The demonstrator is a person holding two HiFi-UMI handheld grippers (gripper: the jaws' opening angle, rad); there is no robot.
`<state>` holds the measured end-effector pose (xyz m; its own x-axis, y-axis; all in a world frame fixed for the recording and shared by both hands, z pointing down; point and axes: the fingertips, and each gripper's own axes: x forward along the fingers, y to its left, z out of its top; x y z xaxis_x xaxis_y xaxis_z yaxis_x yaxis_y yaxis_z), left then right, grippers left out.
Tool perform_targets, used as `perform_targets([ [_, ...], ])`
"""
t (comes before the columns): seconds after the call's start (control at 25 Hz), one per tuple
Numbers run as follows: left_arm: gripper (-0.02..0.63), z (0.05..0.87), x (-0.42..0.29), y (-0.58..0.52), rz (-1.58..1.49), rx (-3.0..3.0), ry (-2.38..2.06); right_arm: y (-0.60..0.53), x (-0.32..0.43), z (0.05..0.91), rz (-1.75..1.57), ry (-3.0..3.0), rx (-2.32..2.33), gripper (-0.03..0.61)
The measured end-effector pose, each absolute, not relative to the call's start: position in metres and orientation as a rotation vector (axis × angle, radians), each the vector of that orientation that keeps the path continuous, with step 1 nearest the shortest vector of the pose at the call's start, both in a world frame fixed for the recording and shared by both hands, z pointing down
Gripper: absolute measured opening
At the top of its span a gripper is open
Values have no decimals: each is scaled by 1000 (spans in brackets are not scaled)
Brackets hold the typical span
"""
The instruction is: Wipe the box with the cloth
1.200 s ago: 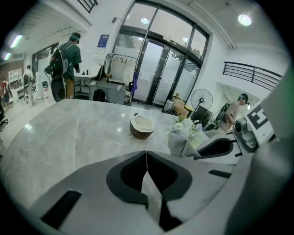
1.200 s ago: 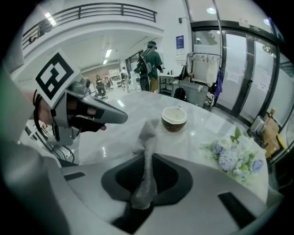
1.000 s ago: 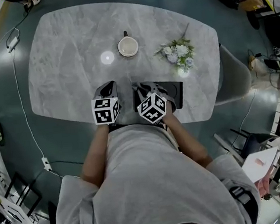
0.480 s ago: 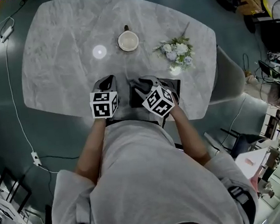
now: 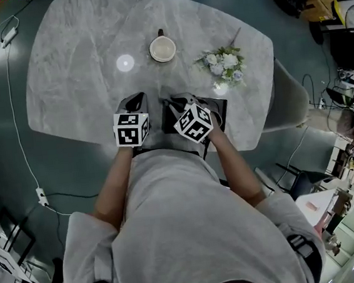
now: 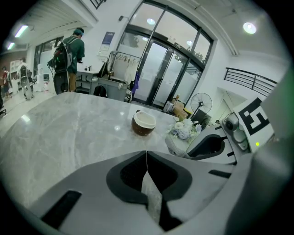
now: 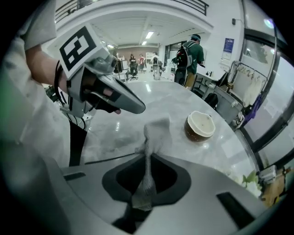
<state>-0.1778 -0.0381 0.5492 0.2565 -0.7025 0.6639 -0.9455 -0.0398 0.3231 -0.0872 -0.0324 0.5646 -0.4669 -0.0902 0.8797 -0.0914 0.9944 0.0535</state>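
Two claws sit side by side over the near edge of the bench (image 5: 75,67). The left claw (image 6: 146,153) is clenched tip to tip on nothing, above bare marble. The right claw (image 7: 147,156) is clamped on the cloth (image 7: 156,131), which bunches out past its tips over the left end of the black box (image 5: 219,110); whether cloth and box touch, I cannot tell. Farther back stands a cup (image 5: 162,48), with flowers (image 5: 222,64) to its right.
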Motion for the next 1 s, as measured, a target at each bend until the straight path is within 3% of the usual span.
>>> perform_targets([
  [1.0, 25, 539, -107, -54, 482, 1911, -1344, -44, -35, 571, -2, -1980, 150, 49],
])
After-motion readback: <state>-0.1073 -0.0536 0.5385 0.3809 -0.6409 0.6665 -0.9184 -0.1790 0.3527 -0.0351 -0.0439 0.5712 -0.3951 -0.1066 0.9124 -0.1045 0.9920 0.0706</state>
